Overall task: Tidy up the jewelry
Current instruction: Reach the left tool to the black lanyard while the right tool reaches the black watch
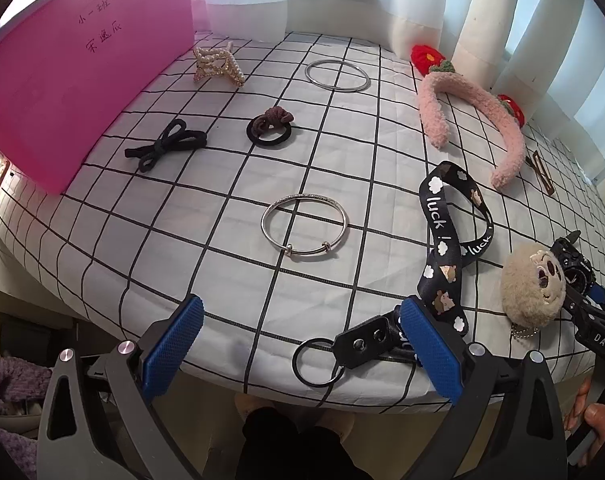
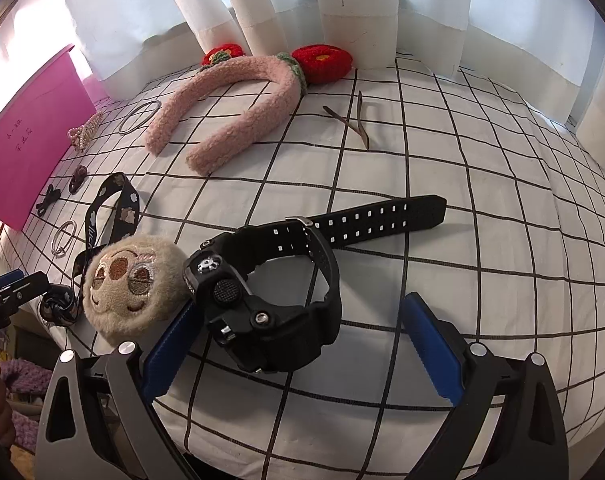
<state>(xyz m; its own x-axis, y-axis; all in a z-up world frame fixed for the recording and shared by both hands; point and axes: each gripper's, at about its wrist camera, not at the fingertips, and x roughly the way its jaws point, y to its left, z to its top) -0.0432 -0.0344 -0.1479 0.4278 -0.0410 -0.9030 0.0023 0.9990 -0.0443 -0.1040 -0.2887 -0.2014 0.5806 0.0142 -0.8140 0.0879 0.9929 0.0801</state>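
Note:
My left gripper (image 1: 302,344) is open at the table's near edge. A black "luck" lanyard (image 1: 446,248) with key ring (image 1: 318,362) lies by its right finger. A silver bangle (image 1: 304,226) lies ahead of it. My right gripper (image 2: 302,340) is open around a black watch (image 2: 270,300), which sits between the blue fingers, touching the left one. A beige plush charm (image 2: 130,284) lies left of the watch. Further back are a second bangle (image 1: 337,75), a pearl claw clip (image 1: 218,65), two hair ties (image 1: 268,126) and a black bow (image 1: 166,148).
A pink box (image 1: 70,80) stands at the far left on the checked cloth (image 1: 222,280). A pink fluffy headband (image 2: 222,112) with red flowers and a brown hair clip (image 2: 358,120) lie at the back. White curtains (image 2: 354,8) hang behind the table.

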